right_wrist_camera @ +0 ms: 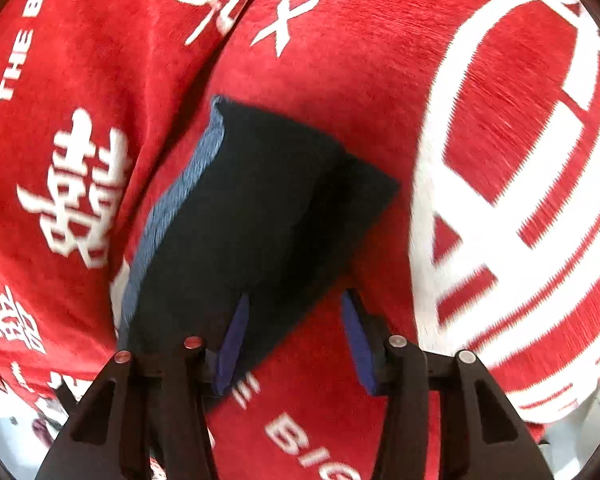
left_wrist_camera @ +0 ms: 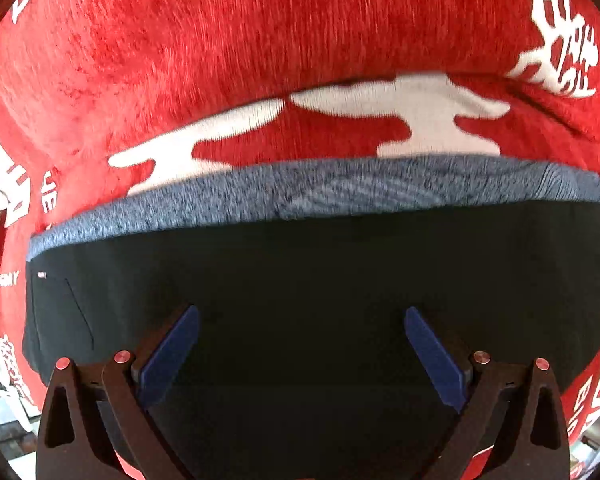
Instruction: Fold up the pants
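Pants (right_wrist_camera: pixel 256 216) look mostly folded — a compact dark stack with a blue-grey band (left_wrist_camera: pixel 300 192) along one edge, lying on the red blanket (left_wrist_camera: pixel 260 40). I judge little is left, maybe a final tidy. My left gripper (left_wrist_camera: pixel 300 320) is wide open, empty, right over the dark cloth. My right gripper (right_wrist_camera: pixel 294 304) is open too, empty — one finger over the stack's near corner, the other over blanket.
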### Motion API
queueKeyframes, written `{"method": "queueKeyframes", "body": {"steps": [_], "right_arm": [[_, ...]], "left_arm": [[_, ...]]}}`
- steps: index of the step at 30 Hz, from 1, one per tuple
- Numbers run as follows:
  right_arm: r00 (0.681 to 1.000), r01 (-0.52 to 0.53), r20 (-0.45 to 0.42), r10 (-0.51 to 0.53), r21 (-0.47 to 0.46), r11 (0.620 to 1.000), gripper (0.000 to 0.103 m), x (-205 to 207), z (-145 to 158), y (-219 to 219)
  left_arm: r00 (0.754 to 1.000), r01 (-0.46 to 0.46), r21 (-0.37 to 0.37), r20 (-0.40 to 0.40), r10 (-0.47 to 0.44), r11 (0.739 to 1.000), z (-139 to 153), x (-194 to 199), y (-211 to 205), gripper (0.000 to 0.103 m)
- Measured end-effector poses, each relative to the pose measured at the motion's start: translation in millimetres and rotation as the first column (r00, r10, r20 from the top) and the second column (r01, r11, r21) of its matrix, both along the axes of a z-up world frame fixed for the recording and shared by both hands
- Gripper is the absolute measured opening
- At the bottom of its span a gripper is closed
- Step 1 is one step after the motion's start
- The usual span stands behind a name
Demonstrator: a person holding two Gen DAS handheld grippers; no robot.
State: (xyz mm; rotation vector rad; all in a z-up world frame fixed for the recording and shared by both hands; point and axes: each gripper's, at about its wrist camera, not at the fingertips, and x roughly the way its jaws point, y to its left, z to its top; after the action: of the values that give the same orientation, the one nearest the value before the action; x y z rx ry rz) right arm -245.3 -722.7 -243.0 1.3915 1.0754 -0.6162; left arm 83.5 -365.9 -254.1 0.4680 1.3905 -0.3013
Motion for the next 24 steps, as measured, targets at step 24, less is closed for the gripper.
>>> {"method": "queueKeyframes", "body": {"steps": [24], "right_arm": [[0.999, 0.030, 0.037, -0.030, 0.002, 1.000, 0.051, 2, -7, -16]], "left_arm": [[0.975, -0.201, 0.109, 0.121, 0.187, 0.973, 28, 23, 84, 0.102]]}}
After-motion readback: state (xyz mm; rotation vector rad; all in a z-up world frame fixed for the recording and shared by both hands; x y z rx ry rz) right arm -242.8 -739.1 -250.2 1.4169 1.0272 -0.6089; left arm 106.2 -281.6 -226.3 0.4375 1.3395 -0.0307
